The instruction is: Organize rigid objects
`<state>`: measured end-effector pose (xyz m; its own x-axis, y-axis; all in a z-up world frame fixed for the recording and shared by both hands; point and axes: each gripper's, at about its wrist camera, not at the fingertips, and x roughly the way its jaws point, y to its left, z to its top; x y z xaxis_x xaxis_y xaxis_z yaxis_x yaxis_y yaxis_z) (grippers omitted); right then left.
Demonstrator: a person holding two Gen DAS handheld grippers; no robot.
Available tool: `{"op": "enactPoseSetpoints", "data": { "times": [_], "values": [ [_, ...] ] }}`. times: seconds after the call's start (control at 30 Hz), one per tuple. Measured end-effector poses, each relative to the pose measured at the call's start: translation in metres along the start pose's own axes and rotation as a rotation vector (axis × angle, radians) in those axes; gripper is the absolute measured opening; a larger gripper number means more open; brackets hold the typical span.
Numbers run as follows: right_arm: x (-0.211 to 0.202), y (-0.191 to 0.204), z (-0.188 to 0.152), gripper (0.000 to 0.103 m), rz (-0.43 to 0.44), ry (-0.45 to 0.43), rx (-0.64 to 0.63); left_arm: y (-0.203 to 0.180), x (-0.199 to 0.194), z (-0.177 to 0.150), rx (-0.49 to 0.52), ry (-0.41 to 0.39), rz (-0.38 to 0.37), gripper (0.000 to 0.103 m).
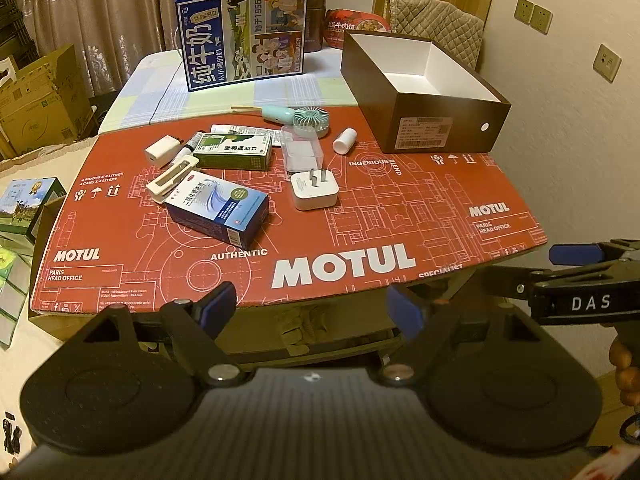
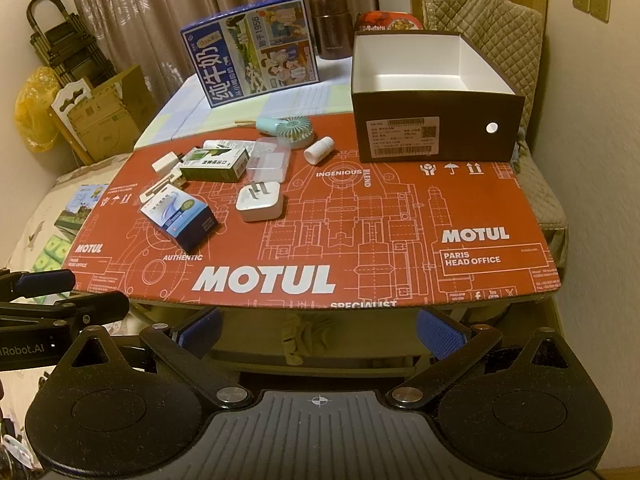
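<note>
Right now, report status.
Both tools open, empty, short of the red board. Small items loose on its left; brown box empty. Nothing in the way.

milk carton (image 1: 242, 36), curtains (image 1: 120, 4) — brown flask (image 2: 329, 26)

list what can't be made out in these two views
- Tube: mostly hidden behind the green box in both views.
- Shoebox floor: its front part is hidden by the near wall in both views.
- Shoebox label: print too small to read.
- Flask: its left side is hidden behind the milk carton in the right wrist view.
- Right hand-held gripper: cut off by the left wrist view's edge.
</note>
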<state>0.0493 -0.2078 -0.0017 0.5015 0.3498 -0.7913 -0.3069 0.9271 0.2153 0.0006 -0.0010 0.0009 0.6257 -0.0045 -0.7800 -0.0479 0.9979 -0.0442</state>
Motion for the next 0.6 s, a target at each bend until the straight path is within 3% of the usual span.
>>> {"op": "enactPoseSetpoints", "data": {
  "times": [0.6],
  "values": [
    [0.0049,0.0066,0.0052,0.101,-0.007,-0.001,0.001,0.0002,0.0006,0.0016,0.0,0.001,-0.001,0.08]
  ]
}}
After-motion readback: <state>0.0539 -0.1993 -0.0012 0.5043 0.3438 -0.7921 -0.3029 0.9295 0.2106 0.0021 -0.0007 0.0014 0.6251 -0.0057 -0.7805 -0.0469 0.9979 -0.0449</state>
